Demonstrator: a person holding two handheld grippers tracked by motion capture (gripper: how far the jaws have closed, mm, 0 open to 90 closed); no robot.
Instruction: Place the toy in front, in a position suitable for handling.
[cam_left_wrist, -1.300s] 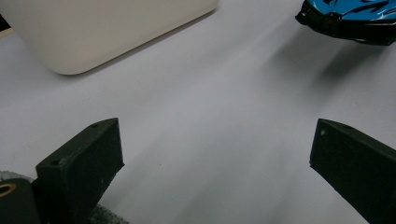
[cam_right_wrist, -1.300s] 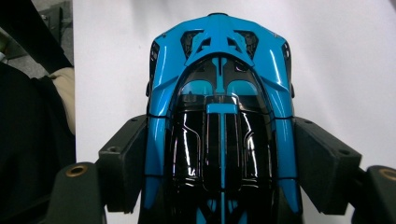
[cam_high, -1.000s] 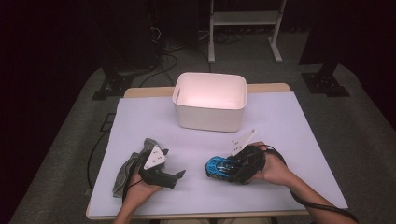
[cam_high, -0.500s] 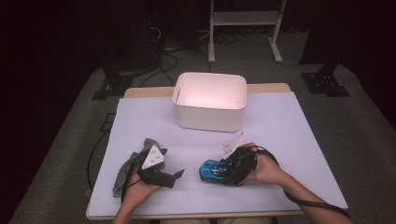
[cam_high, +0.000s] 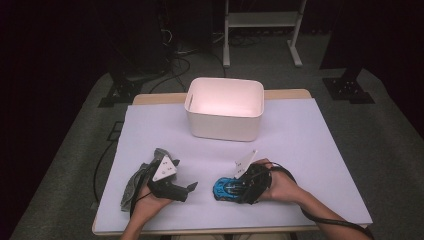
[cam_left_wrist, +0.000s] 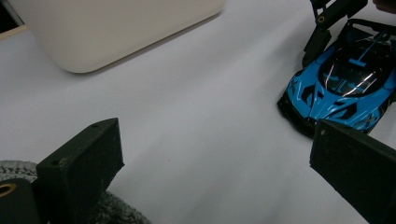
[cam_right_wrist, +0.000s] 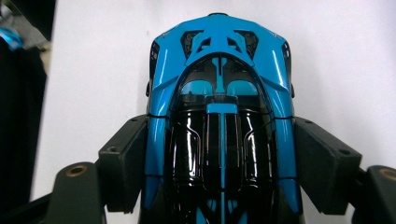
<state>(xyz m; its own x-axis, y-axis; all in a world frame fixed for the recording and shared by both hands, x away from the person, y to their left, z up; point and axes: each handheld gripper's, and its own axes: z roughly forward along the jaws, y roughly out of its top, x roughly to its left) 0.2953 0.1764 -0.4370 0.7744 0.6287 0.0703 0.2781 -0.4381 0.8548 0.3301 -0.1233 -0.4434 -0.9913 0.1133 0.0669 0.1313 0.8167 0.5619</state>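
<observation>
A blue and black toy car (cam_high: 220, 190) sits on the white table cover (cam_high: 310, 150), near the front edge and right of centre. My right gripper (cam_high: 234, 188) is shut on it from behind. In the right gripper view both black pads (cam_right_wrist: 126, 168) press the flanks of the car (cam_right_wrist: 219, 93), whose nose points away. My left gripper (cam_high: 189, 191) rests at the front left, open, with nothing between its jaws. The left gripper view looks past its jaws (cam_left_wrist: 215, 158) to the car (cam_left_wrist: 343, 88) at the right.
A white plastic bin (cam_high: 224, 117) stands at the middle back of the table and looks empty; its wall (cam_left_wrist: 93, 32) is also in the left gripper view. A grey crumpled cloth (cam_high: 131, 189) lies under the left hand. Cables trail off the front edge.
My right gripper has moved the blue car a little left and toward the front edge. The left gripper has stayed put.
</observation>
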